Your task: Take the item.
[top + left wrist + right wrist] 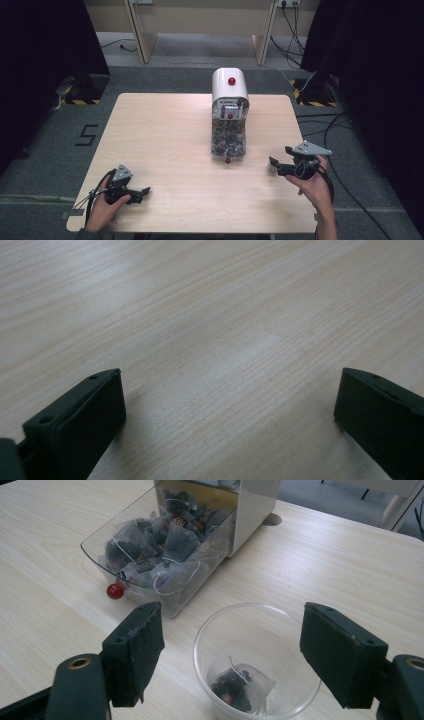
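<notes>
1. Where the pale wooden square table (165, 140) stands on grey carpet, a white round-topped dispenser with a red knob (230, 87) sits at its middle toward the far edge.
2. From the dispenser's front a clear plastic drawer (150, 555) is pulled out toward the person, heaped with gauzy tea bags of dark dried fruit (165, 542); a small red ball handle (115, 591) marks the drawer's front wall.
3. Just in front of the right tongs (235, 655) stands a clear round plastic cup (257, 620), upright on the table and near the drawer's front corner but apart from it.
4. One tea bag with dark contents (240, 685) lies at the bottom of the cup (its thin string curls up from it).
5. The right tongs are spread wide, one black jaw on either side of the cup in the right gripper view, clamped on nothing; whether they hover or touch the cup cannot be told.
6. In the high view the right tongs sit at the table's right edge, held in the person's right hand (312, 182), jaws pointing left toward the drawer.
7. The left tongs (227, 410) are likewise spread wide over bare wood grain, nothing between the jaws.
8. In the high view the left tongs lie low at the near left corner of the table, gripped by the left hand (105, 207), well apart from the dispenser.
9. Black cables trail across the floor to the right of the table.
</notes>
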`<state>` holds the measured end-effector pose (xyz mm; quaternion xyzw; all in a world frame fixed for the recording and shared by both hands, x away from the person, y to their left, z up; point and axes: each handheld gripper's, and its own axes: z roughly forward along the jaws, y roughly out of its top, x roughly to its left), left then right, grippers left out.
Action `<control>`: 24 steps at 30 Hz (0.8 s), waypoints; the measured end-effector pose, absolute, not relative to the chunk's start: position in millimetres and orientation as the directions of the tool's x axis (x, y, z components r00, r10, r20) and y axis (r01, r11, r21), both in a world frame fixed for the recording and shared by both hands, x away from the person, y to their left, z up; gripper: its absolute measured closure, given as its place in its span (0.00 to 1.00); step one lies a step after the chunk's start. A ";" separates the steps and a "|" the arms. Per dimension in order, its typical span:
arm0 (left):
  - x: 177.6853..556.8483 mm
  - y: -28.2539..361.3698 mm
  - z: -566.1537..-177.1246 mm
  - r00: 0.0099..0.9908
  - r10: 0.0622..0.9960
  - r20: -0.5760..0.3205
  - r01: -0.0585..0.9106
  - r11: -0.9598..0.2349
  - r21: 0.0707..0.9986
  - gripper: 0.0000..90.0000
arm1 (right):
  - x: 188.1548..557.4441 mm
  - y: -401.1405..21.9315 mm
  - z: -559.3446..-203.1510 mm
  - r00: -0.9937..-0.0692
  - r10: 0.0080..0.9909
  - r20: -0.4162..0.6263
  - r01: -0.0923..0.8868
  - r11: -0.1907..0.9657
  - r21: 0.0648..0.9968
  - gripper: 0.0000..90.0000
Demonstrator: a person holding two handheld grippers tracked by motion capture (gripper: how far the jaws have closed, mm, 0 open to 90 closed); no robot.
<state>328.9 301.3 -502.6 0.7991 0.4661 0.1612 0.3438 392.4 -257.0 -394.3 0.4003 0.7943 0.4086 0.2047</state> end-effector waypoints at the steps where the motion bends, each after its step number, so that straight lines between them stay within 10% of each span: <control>1: 328.9 301.3 -502.5 0.514 0.856 -0.063 0.634 -0.329 0.699 0.00 | 391.7 -256.2 -394.2 -0.596 0.803 -0.003 0.466 0.349 0.813 0.29; 24: 328.9 301.3 -502.6 0.513 0.856 -0.063 0.634 -0.329 0.700 0.00 | 371.8 -232.1 -405.3 -0.677 0.736 -0.008 0.443 0.416 0.794 0.29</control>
